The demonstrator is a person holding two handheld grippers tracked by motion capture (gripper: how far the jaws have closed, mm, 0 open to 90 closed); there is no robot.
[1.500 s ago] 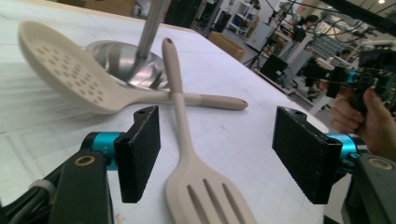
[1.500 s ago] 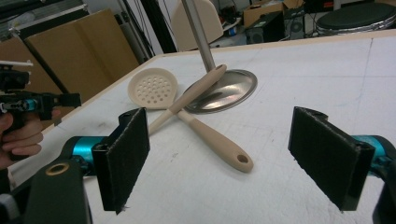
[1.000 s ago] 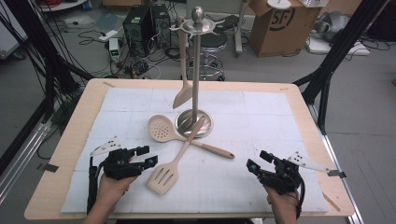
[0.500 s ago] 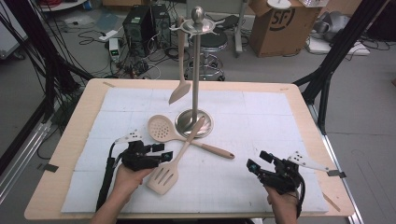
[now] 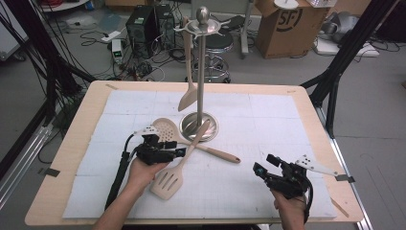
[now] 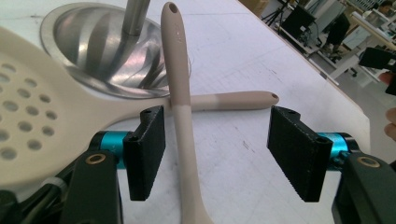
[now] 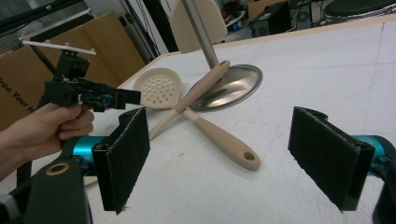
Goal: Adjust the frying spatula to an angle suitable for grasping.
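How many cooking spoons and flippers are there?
3. A spatula hangs on the stand. A holey skimmer and a slotted turner lie crossed on the table. None seem hidden.

The counter (image 5: 67, 143) is light wood with a white mat (image 5: 268, 124) on top. Behind it the floor (image 5: 383, 96) is grey. Black cables (image 5: 143, 67) lie in a mess near a black computer box (image 5: 141, 26). A brown cardboard box (image 5: 282, 26) and a round stool (image 5: 220, 48) stand there too
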